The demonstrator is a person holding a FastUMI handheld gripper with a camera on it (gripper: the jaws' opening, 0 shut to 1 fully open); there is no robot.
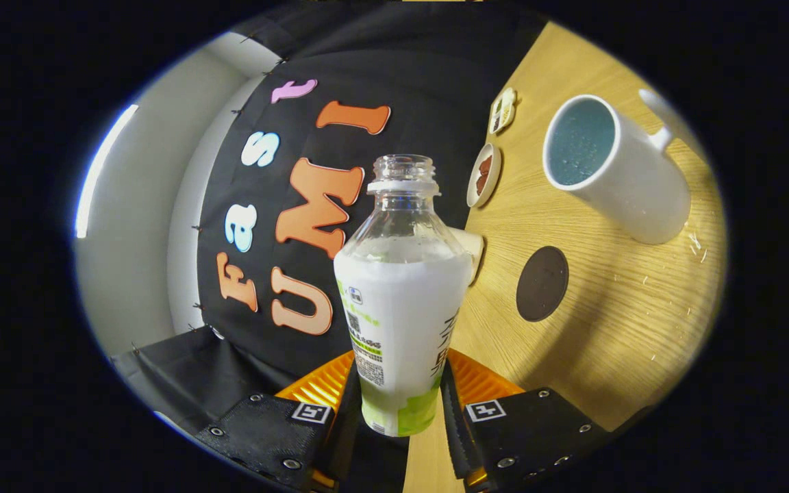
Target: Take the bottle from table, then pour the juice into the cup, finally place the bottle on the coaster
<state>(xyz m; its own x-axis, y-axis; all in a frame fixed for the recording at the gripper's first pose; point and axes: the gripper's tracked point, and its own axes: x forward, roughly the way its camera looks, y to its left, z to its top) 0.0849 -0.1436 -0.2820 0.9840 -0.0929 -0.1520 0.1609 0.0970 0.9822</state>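
My gripper is shut on an uncapped clear bottle with a white and green label, both fingers pressing its lower body. The whole view is rolled, so the wooden table runs up the right side. A white mug with a bluish inside stands on the table beyond the bottle, its mouth facing me. A dark round coaster lies flat on the table between the mug and the bottle, just right of the bottle's shoulder. The bottle is lifted clear of the table.
Two small dishes with brown contents sit near the table's far edge by the black cloth wall, with a further one beyond. A pale small object peeks from behind the bottle. Tiny droplets speckle the wood near the mug.
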